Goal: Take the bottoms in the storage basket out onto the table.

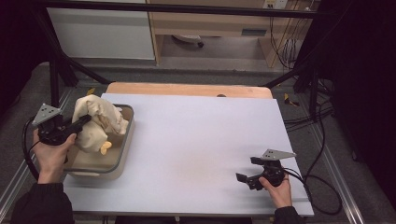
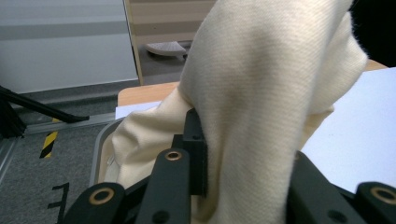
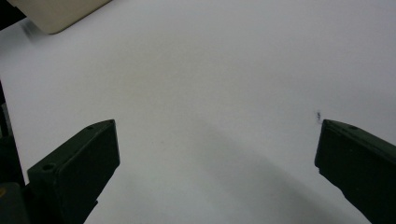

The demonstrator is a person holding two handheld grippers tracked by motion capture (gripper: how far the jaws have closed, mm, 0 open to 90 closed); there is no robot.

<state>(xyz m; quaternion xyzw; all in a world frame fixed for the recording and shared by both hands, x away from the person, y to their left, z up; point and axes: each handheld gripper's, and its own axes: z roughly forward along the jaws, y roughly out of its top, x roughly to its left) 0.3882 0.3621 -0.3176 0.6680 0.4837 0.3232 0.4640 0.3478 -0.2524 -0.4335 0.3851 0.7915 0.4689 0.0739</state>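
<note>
High view: left tool (image 1: 83,122) grips cloth (image 1: 99,120)

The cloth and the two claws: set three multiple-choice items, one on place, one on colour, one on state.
1. Where is the bin?
A. table's left edge
B. table's middle
C. on the floor

2. What colour is the cloth?
A. blue
B. cream
C. red

3. How is the right claw?
A. shut on the cloth
B. shut, empty
C. open, empty

Answers: 1 A, the high view shows the bin at the left edge. 2 B, cream in the left claw view. 3 C, its jaws stand wide apart over the bare table.
</note>
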